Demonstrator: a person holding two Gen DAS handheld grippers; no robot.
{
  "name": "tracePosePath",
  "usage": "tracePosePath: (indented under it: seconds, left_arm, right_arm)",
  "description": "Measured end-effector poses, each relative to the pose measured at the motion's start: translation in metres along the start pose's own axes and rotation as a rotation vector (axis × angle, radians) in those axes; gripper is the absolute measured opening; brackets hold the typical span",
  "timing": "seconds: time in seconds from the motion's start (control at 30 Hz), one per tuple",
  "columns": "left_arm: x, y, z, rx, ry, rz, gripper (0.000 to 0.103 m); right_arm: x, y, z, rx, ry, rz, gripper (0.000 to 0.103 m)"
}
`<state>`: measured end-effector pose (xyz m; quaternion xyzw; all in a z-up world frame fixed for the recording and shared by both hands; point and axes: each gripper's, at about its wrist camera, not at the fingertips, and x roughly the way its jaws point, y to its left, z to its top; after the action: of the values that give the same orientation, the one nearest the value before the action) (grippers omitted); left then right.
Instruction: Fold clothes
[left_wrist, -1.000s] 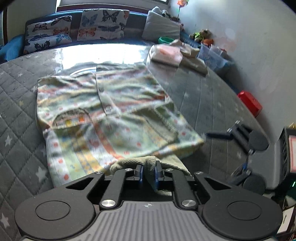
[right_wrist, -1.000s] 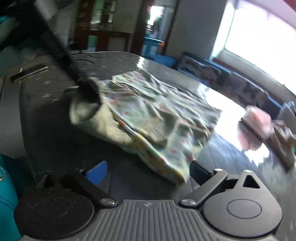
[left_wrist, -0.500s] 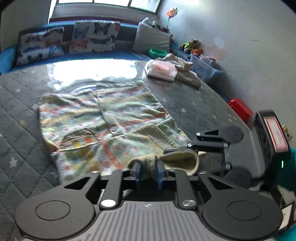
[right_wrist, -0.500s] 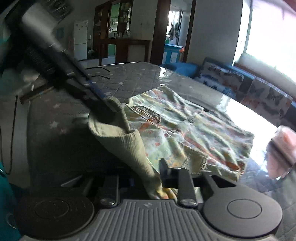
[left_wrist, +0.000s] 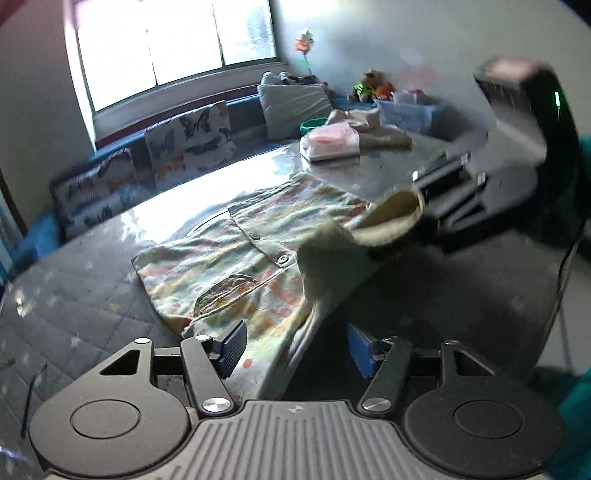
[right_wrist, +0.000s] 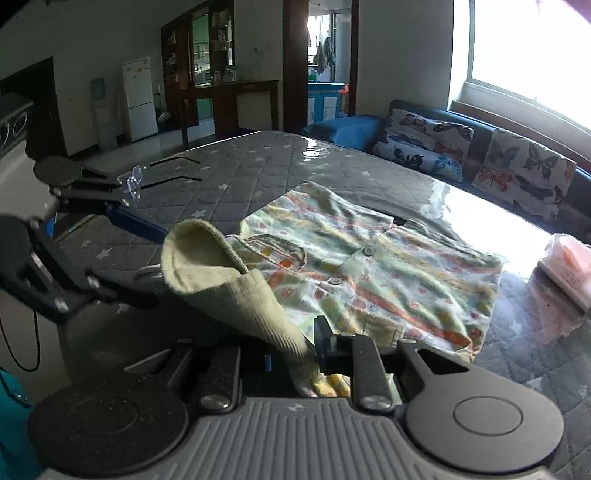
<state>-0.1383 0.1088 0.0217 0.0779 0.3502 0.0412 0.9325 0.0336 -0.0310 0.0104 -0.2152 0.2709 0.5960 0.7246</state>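
The ribbed cuff (right_wrist: 236, 295) is clenched by the right gripper (right_wrist: 291, 354) and lifted above the shirt (right_wrist: 369, 273) for folding, while the left gripper (left_wrist: 295, 347) is spread, released.

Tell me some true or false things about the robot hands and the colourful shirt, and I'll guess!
1. The right gripper is pinching the shirt's ribbed edge. True.
2. The left gripper is squeezed shut on the shirt. False: its jaws stand wide open, with cloth hanging loose between them.
3. The shirt is plain blue. False: it is pale with colourful stripes and dots, and it has buttons.
4. Butterfly cushions sit on the sofa. True.
5. The pink bundle lies on top of the shirt. False: it sits apart from it, farther along the quilt.
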Motion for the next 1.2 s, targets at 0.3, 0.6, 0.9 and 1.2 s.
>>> tracePosePath:
  seconds: [0.3,0.6,0.9,1.2]
  left_arm:
    - [0.013,-0.007,-0.02,0.158,-0.011,0.042,0.011]
    - [-0.028,-0.015,-0.017,0.136,-0.071,-0.024,0.006]
    - [-0.096,-0.03,-0.013,0.037,-0.14,-0.152,0.006]
    - [-0.067,0.004,0.015,-0.06,-0.146,-0.089,0.006]
  right_arm:
    - [-0.004,0.012,-0.007,-0.025,-0.013,-0.023,0.012]
    - [-0.038,0.024,-0.015,-0.061,-0.036,0.007,0.009]
    - [-0.108,0.049,-0.016,-0.102,-0.027,0.089,0.008]
    - [-0.088,0.029,0.026,-0.145,-0.047,0.057,0.007]
